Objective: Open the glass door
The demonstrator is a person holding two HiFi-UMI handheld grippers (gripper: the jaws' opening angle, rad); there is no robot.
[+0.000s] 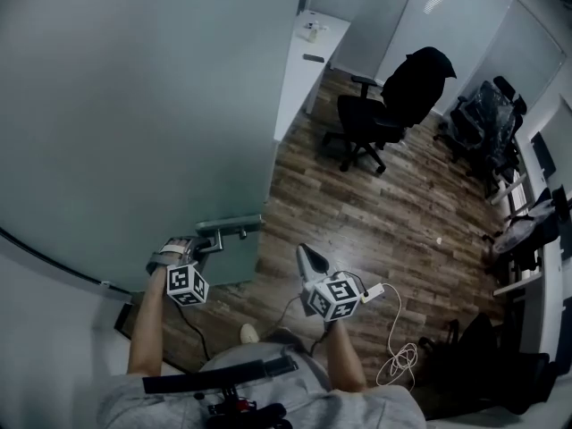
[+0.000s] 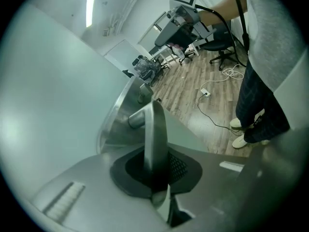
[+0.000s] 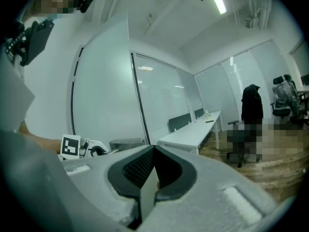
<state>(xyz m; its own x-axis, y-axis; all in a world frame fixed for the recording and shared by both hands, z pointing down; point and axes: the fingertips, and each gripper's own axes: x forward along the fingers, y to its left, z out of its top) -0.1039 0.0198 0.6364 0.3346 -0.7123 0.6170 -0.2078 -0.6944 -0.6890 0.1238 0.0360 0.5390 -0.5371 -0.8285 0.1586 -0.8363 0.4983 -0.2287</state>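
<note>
Glass door handle clamped by left gripper, seemingly angled downward.

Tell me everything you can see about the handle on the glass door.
The door handle is a flat lever of brushed, silver-looking metal. A short round stem joins it to a metal plate at the edge of the frosted glass door. In the head view it lies roughly level, above the wood floor. The left gripper is shut on it, with the lever standing edge-on between the dark pads. Nothing else touches it.
</note>
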